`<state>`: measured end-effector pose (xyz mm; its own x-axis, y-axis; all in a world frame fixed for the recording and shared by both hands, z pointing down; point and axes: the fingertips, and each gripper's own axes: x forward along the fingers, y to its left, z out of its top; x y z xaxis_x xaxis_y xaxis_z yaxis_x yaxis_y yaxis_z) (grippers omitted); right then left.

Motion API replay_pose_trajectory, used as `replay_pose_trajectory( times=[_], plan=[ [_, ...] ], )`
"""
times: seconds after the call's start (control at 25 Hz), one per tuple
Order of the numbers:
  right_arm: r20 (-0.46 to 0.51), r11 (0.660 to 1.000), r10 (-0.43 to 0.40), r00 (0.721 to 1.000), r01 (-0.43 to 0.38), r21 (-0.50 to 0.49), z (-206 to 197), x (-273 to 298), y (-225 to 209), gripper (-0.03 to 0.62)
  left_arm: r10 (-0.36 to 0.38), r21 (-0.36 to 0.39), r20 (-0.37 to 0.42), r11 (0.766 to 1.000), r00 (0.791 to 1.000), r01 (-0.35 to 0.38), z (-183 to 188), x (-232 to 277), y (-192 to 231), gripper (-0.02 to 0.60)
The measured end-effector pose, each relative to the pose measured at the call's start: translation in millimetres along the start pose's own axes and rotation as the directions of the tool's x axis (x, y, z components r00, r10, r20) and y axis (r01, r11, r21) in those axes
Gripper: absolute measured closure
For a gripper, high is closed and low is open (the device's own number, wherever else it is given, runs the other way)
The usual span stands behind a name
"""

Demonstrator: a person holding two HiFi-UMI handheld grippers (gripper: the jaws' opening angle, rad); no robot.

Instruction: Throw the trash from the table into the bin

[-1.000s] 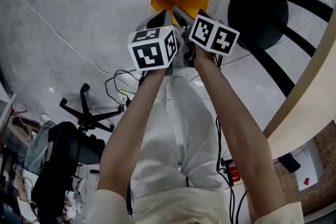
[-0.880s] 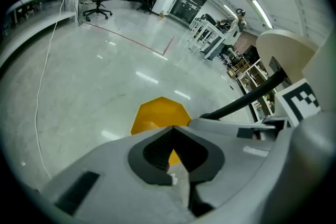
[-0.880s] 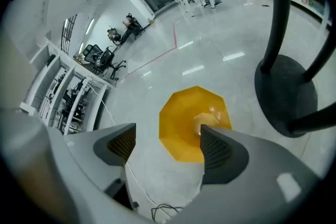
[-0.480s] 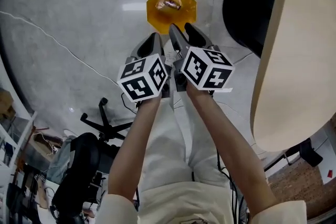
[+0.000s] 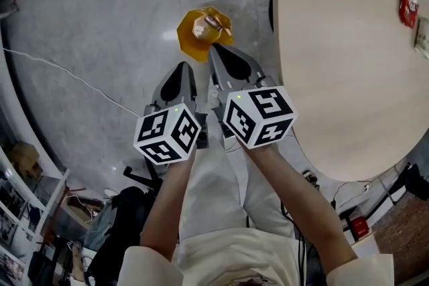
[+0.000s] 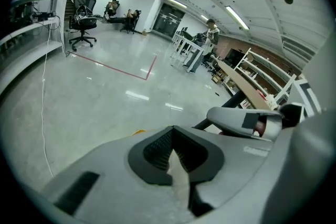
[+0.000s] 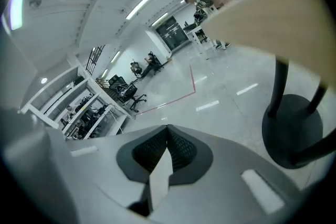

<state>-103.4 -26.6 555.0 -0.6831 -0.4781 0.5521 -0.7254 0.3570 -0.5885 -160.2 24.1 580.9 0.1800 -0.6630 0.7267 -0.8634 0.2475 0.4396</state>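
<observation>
Head view looks down on a small orange plastic bin [image 5: 201, 37] standing on the grey polished floor [image 5: 100, 43], with a crumpled brownish piece of trash [image 5: 206, 25] already lying inside it. Both tools hang just on the person's side of the bin. The left gripper [image 5: 181, 69] and the right gripper [image 5: 218, 50] are closed and carry nothing. Each gripper view shows ribbed black pads meeting at the tip with only floor beyond them, in the left gripper [image 6: 172, 136] as in the right gripper [image 7: 167, 134]. The right one's jaws have just been closing, with nothing between them.

A round pale wooden table [image 5: 335, 90] stands just to the right of the bin. A red crumpled wrapper [image 5: 407, 8] lies on its top, well apart from the bin.

From here the risk is likely at the pickup. Jaws that arrive closed would push the wrapper across the smooth top instead of taking it. The bin is small and low, so a release from above could land on the floor beside it.

A second ago both grippers were down close over the bin, which looked larger, and only a strip of table edge showed. Now the tools are raised, the bin looks smaller, and the tabletop with the wrapper has come into sight.
</observation>
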Motion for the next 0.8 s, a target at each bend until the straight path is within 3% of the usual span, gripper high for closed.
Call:
replay_pose_trajectory(
  times=[0.28,0.4,0.64,0.8],
  plan=[
    [0.12,0.995,0.088,0.989,-0.083,-0.048,65,-69,36,0.588,-0.049,0.073,0.052,0.996,0.997,0.045,50,-46,-59,0.575],
    [0.181,0.994,0.091,0.979,-0.077,-0.083,91,-101,38,0.588,-0.086,0.126,0.067,0.989,0.994,0.077,63,-57,-91,0.575],
    [0.293,0.998,0.024,0.956,-0.008,-0.058,129,-164,15,0.588,-0.192,0.208,0.036,0.961,0.981,0.18,73,-67,-158,0.575],
    [0.357,0.994,-0.094,0.929,0.105,-0.011,143,-217,-32,0.588,-0.271,0.245,-0.005,0.933,0.963,0.264,63,-65,-208,0.575]
  ],
)
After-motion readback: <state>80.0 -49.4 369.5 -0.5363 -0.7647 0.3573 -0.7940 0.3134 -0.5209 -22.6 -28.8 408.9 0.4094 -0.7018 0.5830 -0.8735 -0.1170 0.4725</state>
